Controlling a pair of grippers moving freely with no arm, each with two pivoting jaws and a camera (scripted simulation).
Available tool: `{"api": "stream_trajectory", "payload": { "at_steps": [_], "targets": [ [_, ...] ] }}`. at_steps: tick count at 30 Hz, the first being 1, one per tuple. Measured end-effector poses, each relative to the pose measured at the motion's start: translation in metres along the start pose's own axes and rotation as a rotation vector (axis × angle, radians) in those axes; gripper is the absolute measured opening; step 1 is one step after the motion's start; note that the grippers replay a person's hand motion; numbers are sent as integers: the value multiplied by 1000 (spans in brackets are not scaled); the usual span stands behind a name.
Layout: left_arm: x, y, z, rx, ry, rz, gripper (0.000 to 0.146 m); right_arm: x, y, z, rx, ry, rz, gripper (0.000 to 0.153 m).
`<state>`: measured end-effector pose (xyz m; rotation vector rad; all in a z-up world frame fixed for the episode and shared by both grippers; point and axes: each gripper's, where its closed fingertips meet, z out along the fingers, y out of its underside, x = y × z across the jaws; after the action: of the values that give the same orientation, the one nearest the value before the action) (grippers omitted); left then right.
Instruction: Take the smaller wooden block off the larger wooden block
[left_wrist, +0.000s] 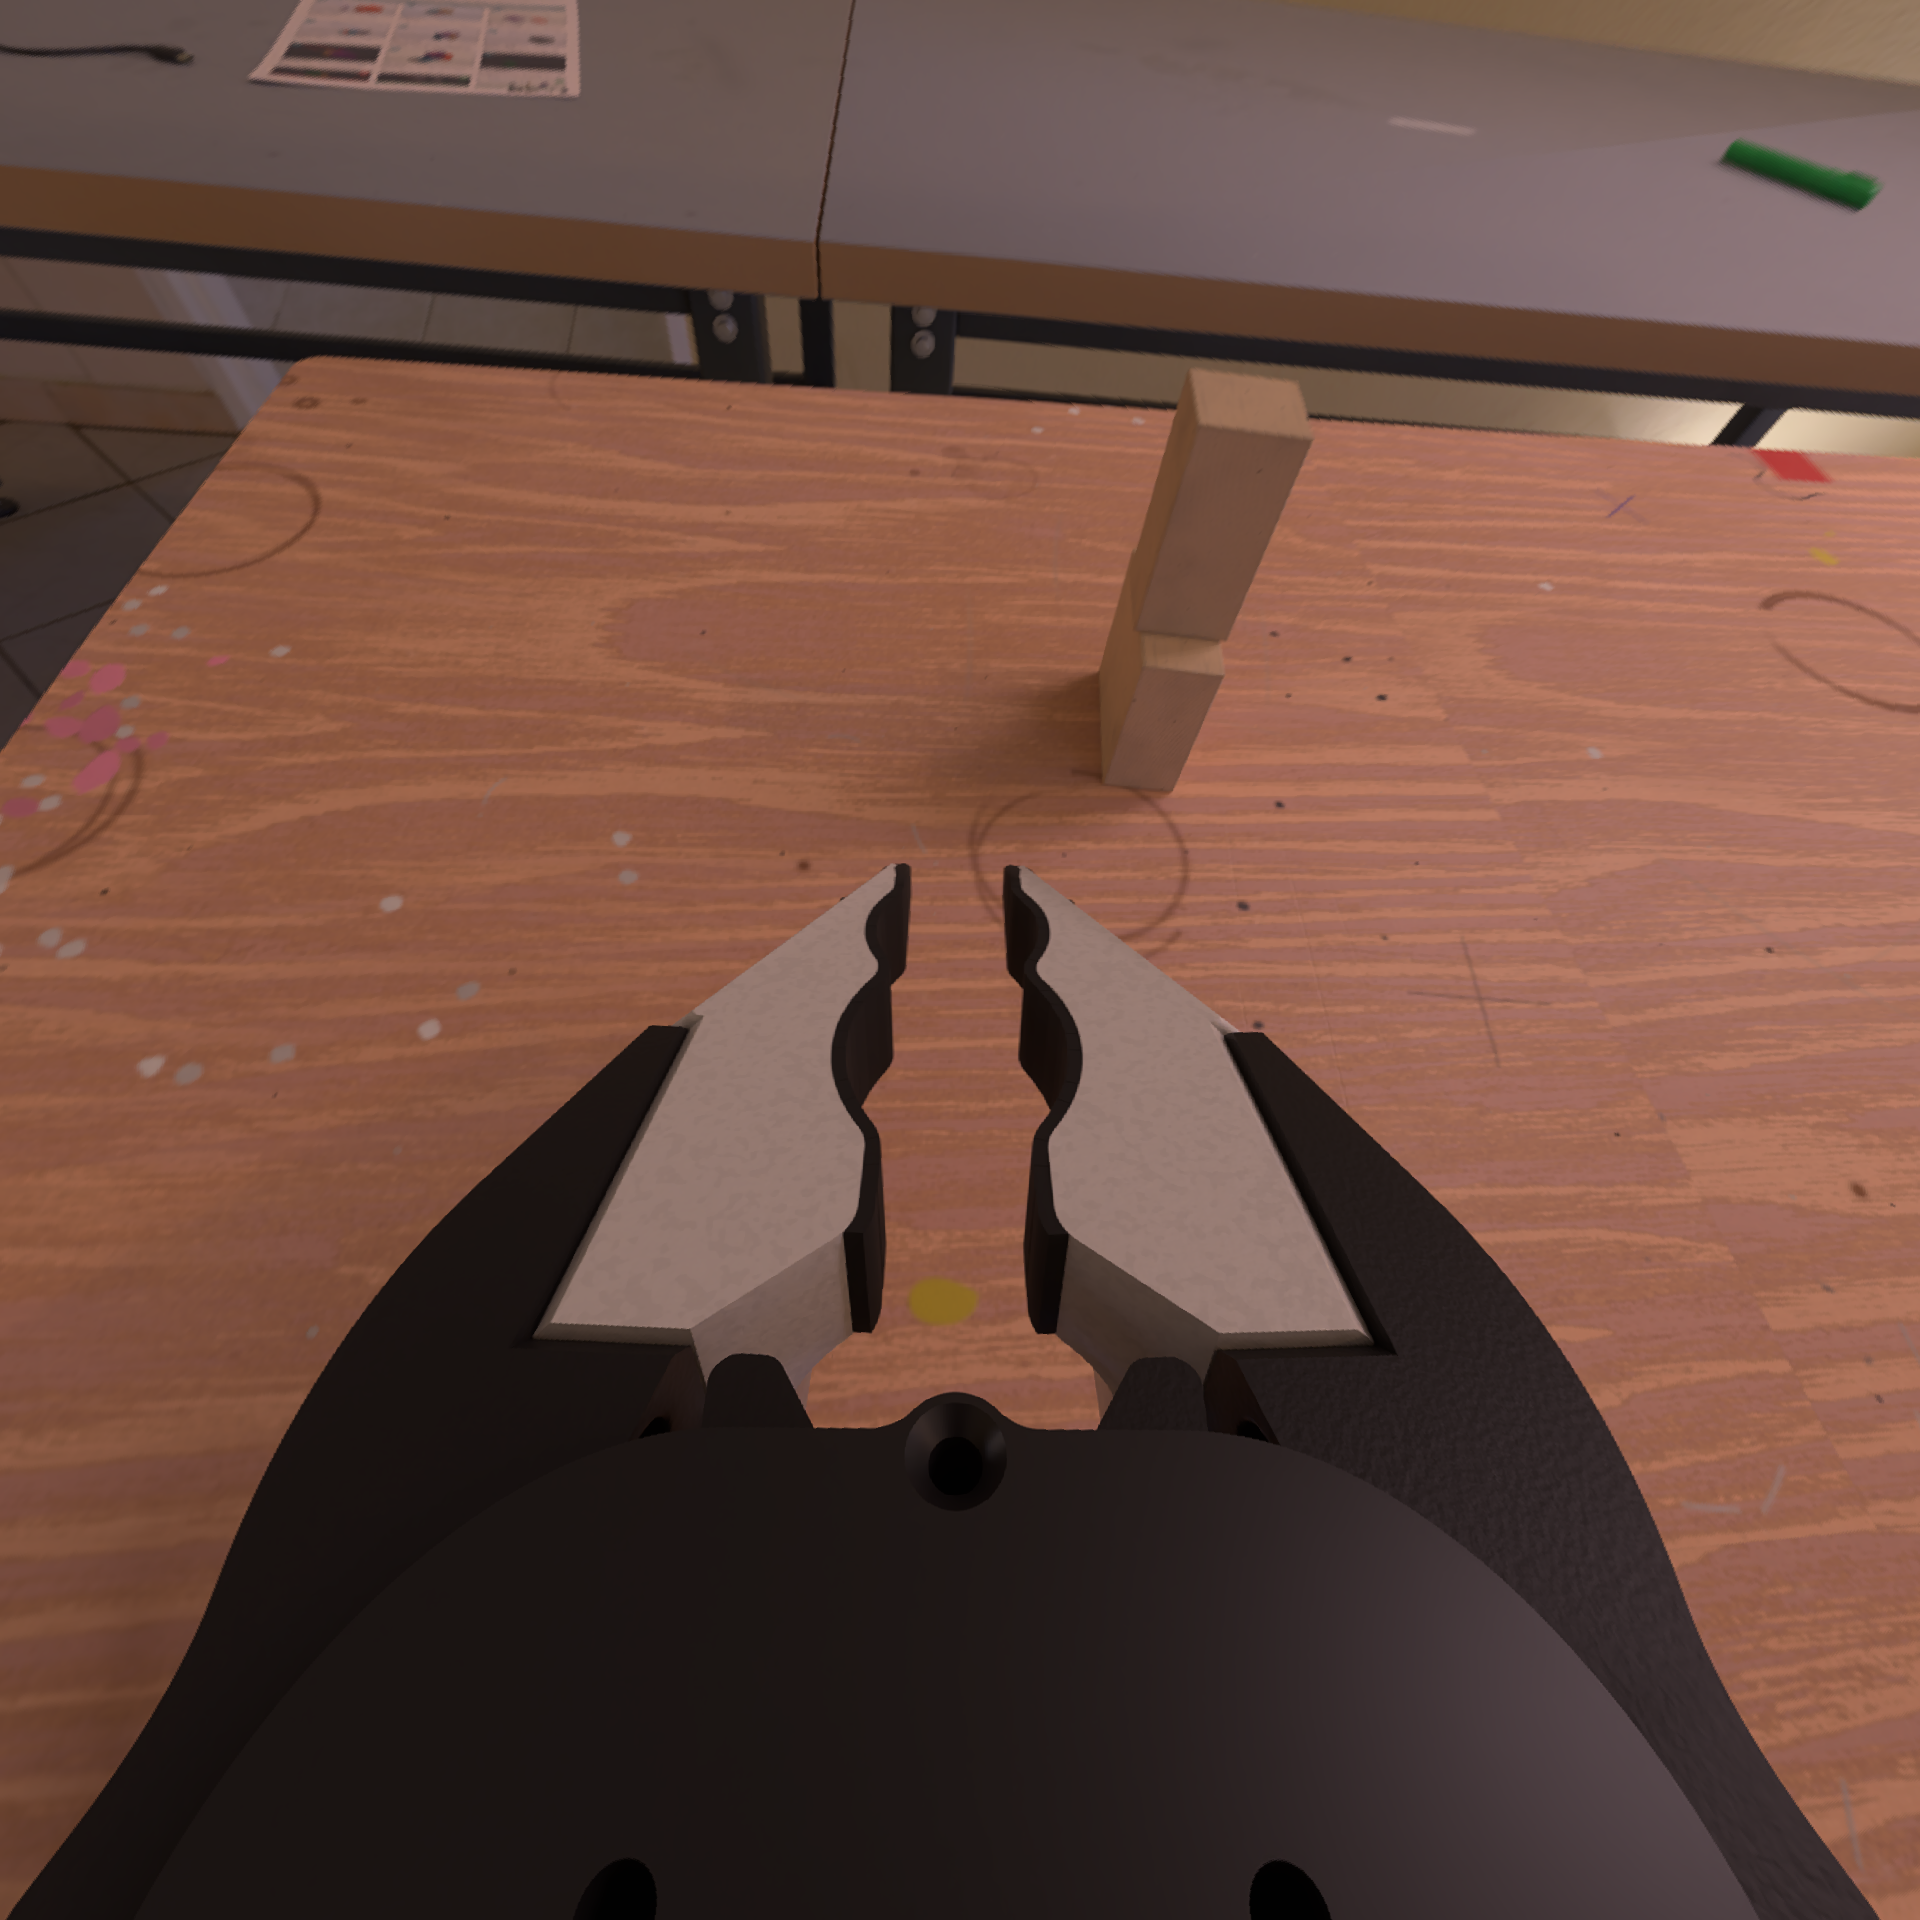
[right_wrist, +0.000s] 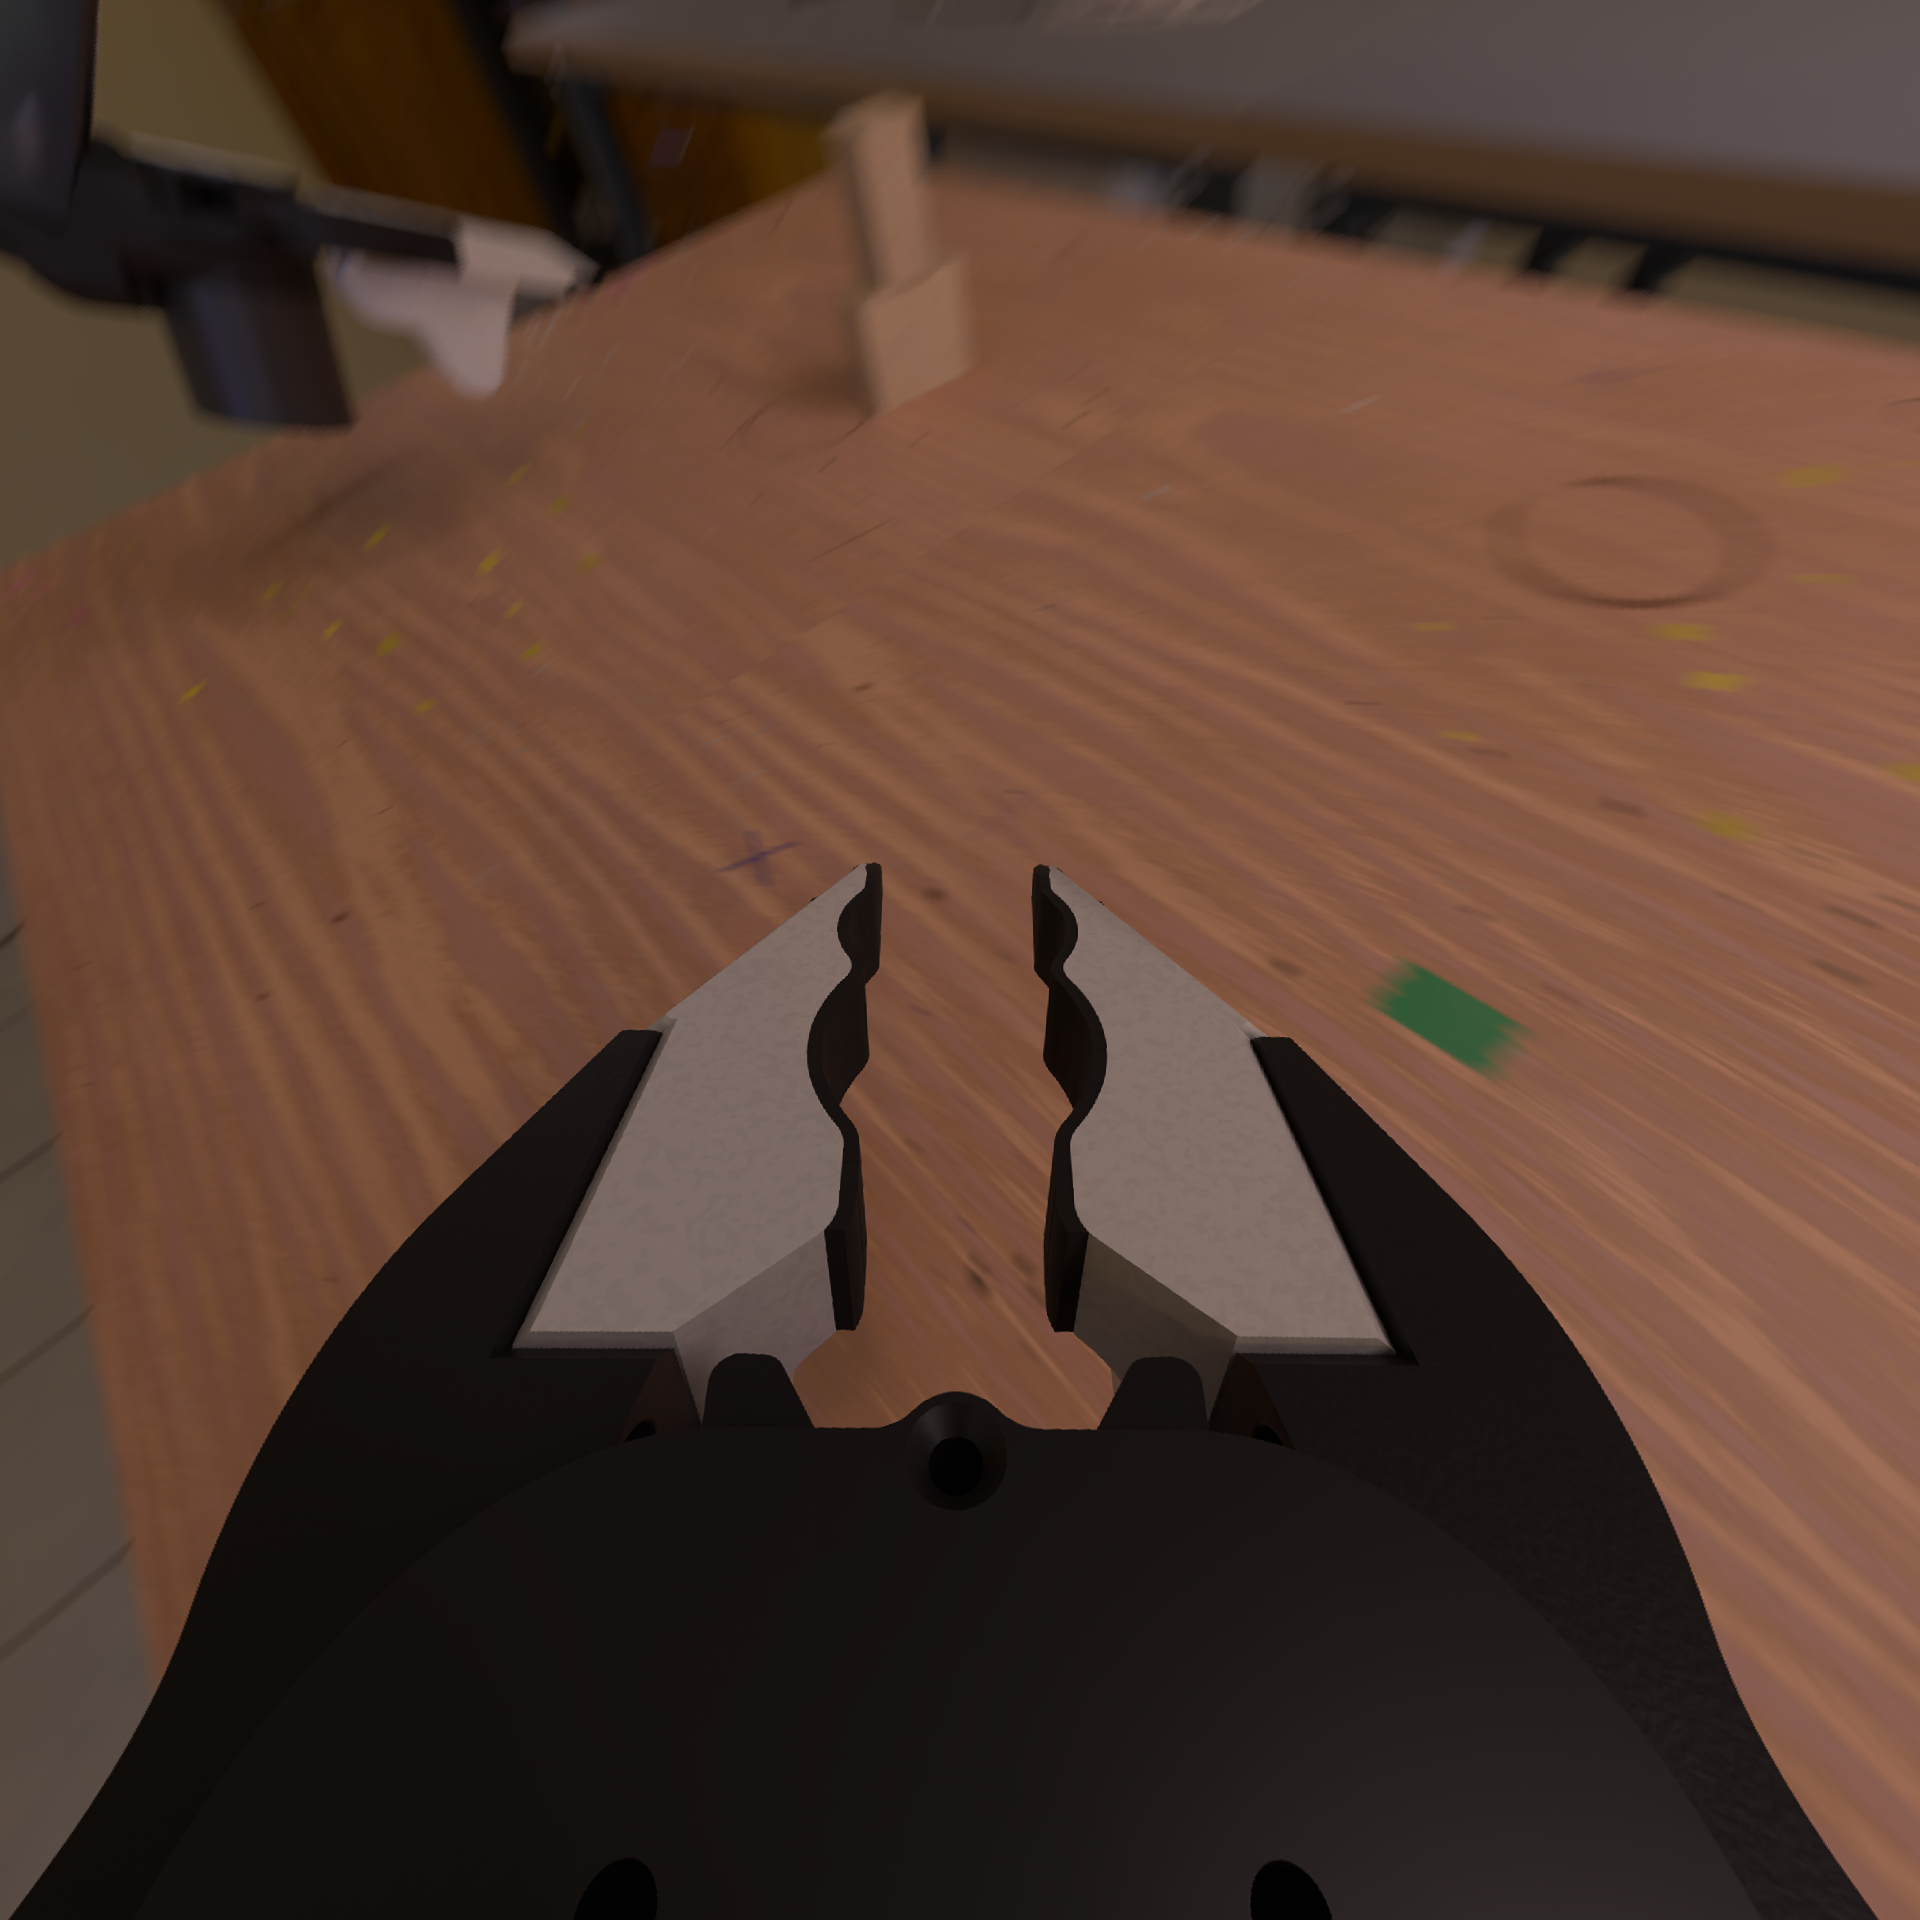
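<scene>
Two pale wooden blocks stand stacked on the brown wooden table (left_wrist: 520, 727). In the left wrist view the upper block (left_wrist: 1216, 499) stands upright on the lower block (left_wrist: 1158, 717), slightly offset from it. They are ahead and to the right of my left gripper (left_wrist: 957, 883), which is open, empty and well short of them. In the blurred right wrist view the slim upper block (right_wrist: 883, 177) and wider lower block (right_wrist: 920, 332) are far ahead. My right gripper (right_wrist: 957, 883) is open and empty above the table. The left gripper (right_wrist: 488, 291) shows at upper left.
Grey tables (left_wrist: 1143, 156) stand behind the wooden one, with a green object (left_wrist: 1803, 175) and a printed sheet (left_wrist: 416, 47) on them. A red patch (left_wrist: 1789, 464) marks the far right edge. A green patch (right_wrist: 1444, 1013) lies right of my right gripper.
</scene>
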<state>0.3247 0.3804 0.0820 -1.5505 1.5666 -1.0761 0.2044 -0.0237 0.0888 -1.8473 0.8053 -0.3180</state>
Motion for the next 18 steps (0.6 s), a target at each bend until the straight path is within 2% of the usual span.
{"api": "stream_trajectory", "payload": {
  "at_steps": [3, 6, 9, 11, 14, 16, 18],
  "targets": [
    [-3, 1, -6, -2, -55, 0, 25, 53, 13, -64, 188, 84, 23, 28],
    [4, -3, -22, 35, -81, -32, 29, 119, 17, -113, 281, 291, 153, 29],
    [32, 19, -56, 5, -49, -35, 31, 161, 21, -152, 382, 456, 267, 29],
    [60, 42, -78, -1, 7, -9, 31, 181, 30, -166, 336, 570, 236, 29],
    [104, 55, -95, 1, 177, -60, 30, 203, 48, -175, 223, 708, 181, 27],
    [126, 48, -95, 26, 285, -67, 30, 209, 52, -176, 210, 715, 229, 27],
    [136, 46, -85, 31, 296, 5, 30, 211, 52, -175, 230, 695, 290, 27]
  ]
}}
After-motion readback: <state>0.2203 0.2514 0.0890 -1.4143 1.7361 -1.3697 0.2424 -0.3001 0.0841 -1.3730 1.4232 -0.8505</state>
